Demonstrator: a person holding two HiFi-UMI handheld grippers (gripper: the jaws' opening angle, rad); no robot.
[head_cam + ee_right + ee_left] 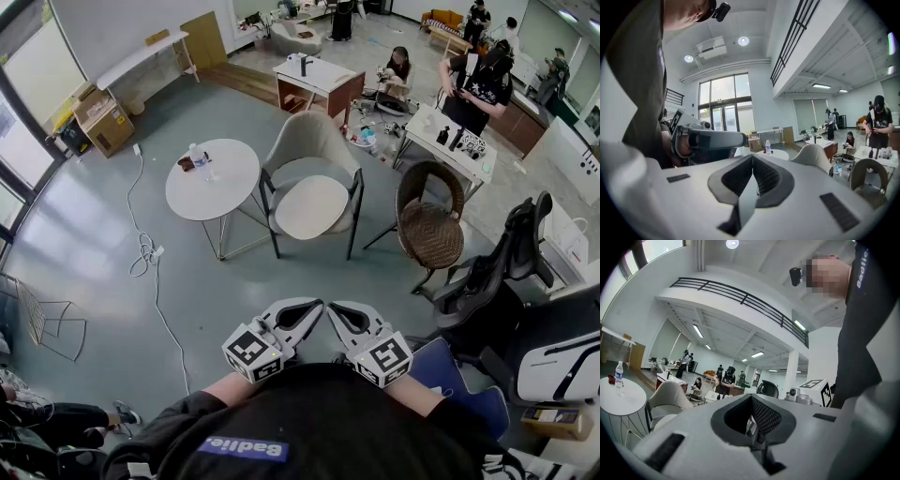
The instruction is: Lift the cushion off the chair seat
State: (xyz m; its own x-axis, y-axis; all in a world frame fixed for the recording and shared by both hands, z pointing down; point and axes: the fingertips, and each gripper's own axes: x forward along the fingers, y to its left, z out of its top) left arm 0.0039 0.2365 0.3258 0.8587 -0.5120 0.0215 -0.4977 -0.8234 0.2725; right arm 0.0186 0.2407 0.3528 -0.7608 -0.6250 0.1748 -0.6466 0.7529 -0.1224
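Cream cushion (312, 206) on chair (314, 136) seat looked soft, light; front edge likely best pinch point. Left gripper (309, 309), right gripper (339, 312) both closed, empty, well away.

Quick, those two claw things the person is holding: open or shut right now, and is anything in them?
Left gripper: closed, holding nothing.
Right gripper: closed, holding nothing.

Two grippers (315, 307) (334, 309), one cushion (311, 207), one armchair (309, 136), one round table (223, 186), one bottle (197, 159), one wicker chair (429, 234)
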